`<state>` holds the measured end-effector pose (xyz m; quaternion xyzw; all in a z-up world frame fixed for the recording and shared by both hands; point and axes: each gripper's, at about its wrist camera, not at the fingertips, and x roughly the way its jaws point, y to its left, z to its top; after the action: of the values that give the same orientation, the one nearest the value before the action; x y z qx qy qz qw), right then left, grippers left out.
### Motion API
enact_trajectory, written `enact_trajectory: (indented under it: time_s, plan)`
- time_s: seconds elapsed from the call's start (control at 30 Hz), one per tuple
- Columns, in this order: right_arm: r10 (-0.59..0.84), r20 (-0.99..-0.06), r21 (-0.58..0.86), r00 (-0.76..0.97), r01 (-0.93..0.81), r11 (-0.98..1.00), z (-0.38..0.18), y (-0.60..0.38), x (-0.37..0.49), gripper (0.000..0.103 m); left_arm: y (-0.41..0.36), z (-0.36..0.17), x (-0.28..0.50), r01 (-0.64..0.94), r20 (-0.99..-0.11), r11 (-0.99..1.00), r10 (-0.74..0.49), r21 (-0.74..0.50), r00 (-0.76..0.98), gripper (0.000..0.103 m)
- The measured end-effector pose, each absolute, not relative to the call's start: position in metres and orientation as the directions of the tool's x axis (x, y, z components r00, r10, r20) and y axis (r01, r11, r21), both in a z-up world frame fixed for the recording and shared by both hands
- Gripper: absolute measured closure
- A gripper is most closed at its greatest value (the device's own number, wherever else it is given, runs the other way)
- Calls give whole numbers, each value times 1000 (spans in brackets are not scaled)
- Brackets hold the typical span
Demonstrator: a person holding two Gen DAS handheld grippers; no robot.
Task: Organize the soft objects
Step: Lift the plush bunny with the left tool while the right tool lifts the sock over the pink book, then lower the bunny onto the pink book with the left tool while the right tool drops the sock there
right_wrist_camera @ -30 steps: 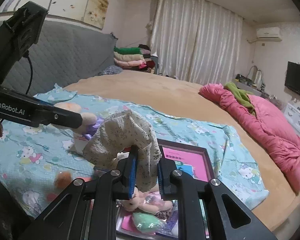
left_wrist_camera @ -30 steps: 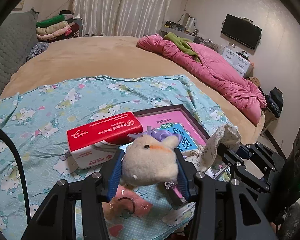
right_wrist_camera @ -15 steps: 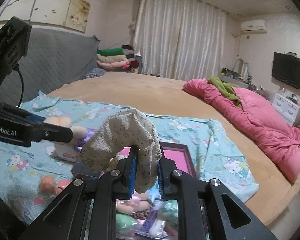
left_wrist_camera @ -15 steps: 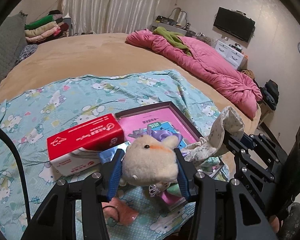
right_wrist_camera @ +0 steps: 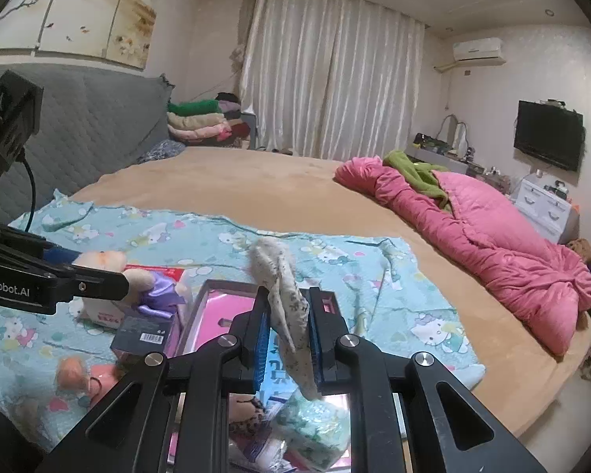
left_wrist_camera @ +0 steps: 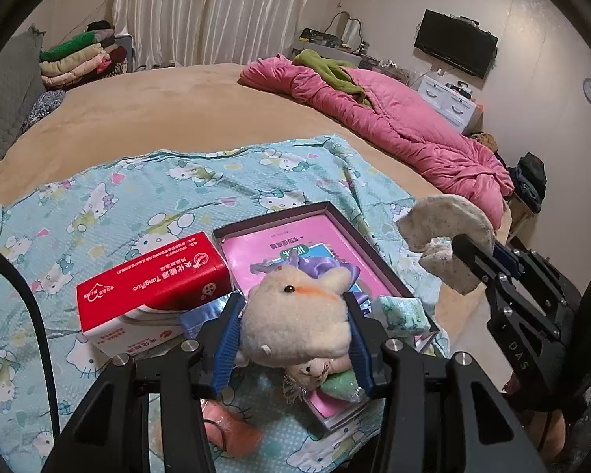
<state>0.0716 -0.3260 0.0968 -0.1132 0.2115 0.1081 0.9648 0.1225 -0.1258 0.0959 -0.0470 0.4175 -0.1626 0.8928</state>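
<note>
My left gripper [left_wrist_camera: 293, 323] is shut on a cream plush toy [left_wrist_camera: 295, 311] with a purple bow, held above the near end of an open dark box [left_wrist_camera: 279, 213] with a pink lining. My right gripper [right_wrist_camera: 285, 331] is shut on a floral cloth pouch [right_wrist_camera: 283, 295], lifted over the same box [right_wrist_camera: 216, 285]. The pouch shows at the right of the left wrist view [left_wrist_camera: 449, 232]. Inside the box lie a green patterned soft packet [left_wrist_camera: 404, 313] [right_wrist_camera: 315, 429] and a small beige plush [left_wrist_camera: 315, 370]. The plush toy also shows in the right wrist view [right_wrist_camera: 110, 264].
A red and white tissue box [left_wrist_camera: 153, 283] lies left of the dark box on a Hello Kitty sheet [left_wrist_camera: 118, 197]. A pink soft toy [left_wrist_camera: 232, 429] lies near the front edge. A pink quilt [left_wrist_camera: 394, 126] and folded blankets [left_wrist_camera: 78, 63] lie farther back on the bed.
Both grippers have lifted and drawn back with their loads. The pouch has turned edge-on in the right gripper. The green packet and beige plush in the box have come into view.
</note>
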Motion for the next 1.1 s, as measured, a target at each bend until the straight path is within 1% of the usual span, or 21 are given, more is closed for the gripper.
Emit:
enact_trajectory:
  time_s: [0.27,0.47,0.83,1.1]
  plan:
    - [145,-424,-180,894,-240,954,103,-330,79,85,-134,89,130,261,-739,939,-337,-222,584,54]
    - [142,-445,-173,884,-241,955,98,-333,83,85,-144,77,135,272,-757,937,-338,-218,559,54]
    - [166,-555,-94,815,-260,961,62,-338,98,85,-165,57,142,285,-778,937,-330,-201,535,54]
    - [186,-624,-10,759,-246,969,36,-344,109,85,-182,38,148,279,-801,944,-301,-175,517,54]
